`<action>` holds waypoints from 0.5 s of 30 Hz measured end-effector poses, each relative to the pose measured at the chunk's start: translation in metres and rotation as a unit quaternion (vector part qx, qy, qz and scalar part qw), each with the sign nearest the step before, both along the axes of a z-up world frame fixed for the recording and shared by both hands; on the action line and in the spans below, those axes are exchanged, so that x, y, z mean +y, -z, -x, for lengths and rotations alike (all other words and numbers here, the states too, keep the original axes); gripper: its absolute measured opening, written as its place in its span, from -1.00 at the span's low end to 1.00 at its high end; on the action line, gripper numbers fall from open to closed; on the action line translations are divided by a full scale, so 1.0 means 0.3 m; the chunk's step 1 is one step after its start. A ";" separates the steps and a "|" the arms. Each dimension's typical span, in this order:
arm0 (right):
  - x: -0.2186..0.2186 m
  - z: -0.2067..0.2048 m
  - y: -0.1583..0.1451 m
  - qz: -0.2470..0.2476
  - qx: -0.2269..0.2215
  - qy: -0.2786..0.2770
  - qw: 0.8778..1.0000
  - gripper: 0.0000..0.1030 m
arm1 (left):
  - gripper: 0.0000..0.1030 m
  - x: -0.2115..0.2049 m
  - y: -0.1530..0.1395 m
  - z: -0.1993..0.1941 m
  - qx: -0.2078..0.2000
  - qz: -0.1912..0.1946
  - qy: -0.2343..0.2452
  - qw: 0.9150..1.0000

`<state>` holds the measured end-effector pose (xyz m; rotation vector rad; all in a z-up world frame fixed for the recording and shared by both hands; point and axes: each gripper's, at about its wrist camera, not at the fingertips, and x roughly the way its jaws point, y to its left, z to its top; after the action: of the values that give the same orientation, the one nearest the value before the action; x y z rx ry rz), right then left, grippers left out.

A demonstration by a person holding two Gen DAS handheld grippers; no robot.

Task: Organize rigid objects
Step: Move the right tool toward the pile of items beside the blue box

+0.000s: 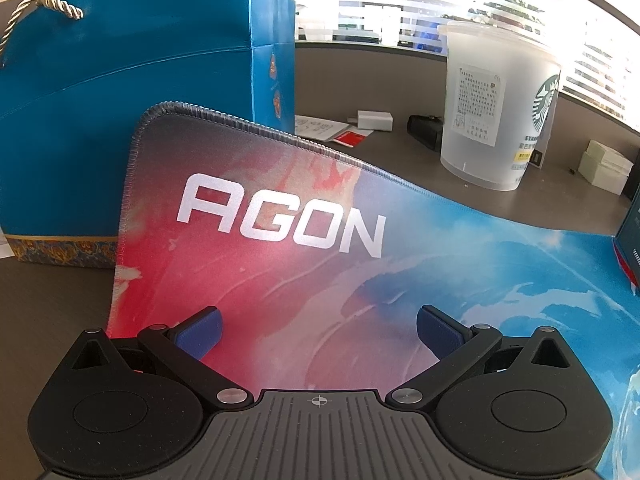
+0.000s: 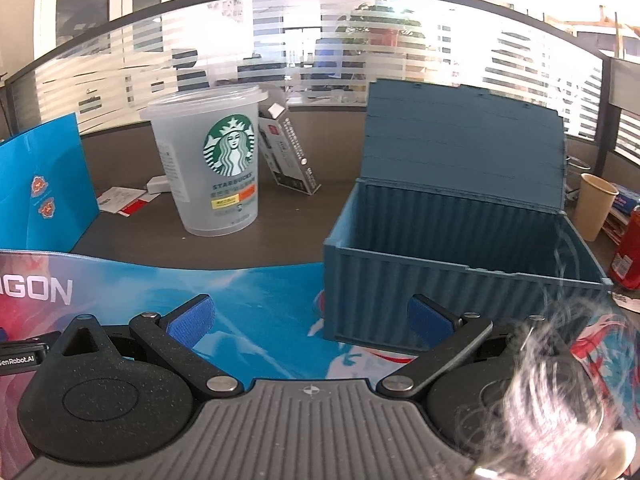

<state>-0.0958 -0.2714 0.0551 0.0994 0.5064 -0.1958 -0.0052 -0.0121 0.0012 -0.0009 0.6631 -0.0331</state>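
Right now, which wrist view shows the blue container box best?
The right wrist view. The blue container box sits there almost whole, lid raised, with its ribbed walls and the part of its interior in view bare. The left wrist view shows at most a blue sliver at its right edge, too little to identify.

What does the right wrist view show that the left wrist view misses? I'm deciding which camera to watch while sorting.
Only the right view: the open blue container box, a tan paper cup, and the right gripper, open and empty. Only the left view: the bag's rope handle, a black item behind the cup, and the left gripper, open and empty. Both: the plastic cup, blue gift bag, colourful desk mat.
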 end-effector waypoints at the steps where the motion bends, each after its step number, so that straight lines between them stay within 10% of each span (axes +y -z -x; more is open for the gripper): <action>1: -0.005 0.006 -0.001 -0.001 0.000 0.002 1.000 1.00 | 1.00 0.000 0.000 0.001 0.000 0.000 0.000 1.000; 15: -0.019 0.029 -0.006 -0.010 -0.005 0.001 1.000 1.00 | 1.00 0.001 0.001 0.001 0.000 0.000 0.000 1.000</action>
<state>-0.1046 -0.2771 0.0568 0.1207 0.4984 -0.1914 -0.0055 -0.0117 0.0010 -0.0012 0.6630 -0.0326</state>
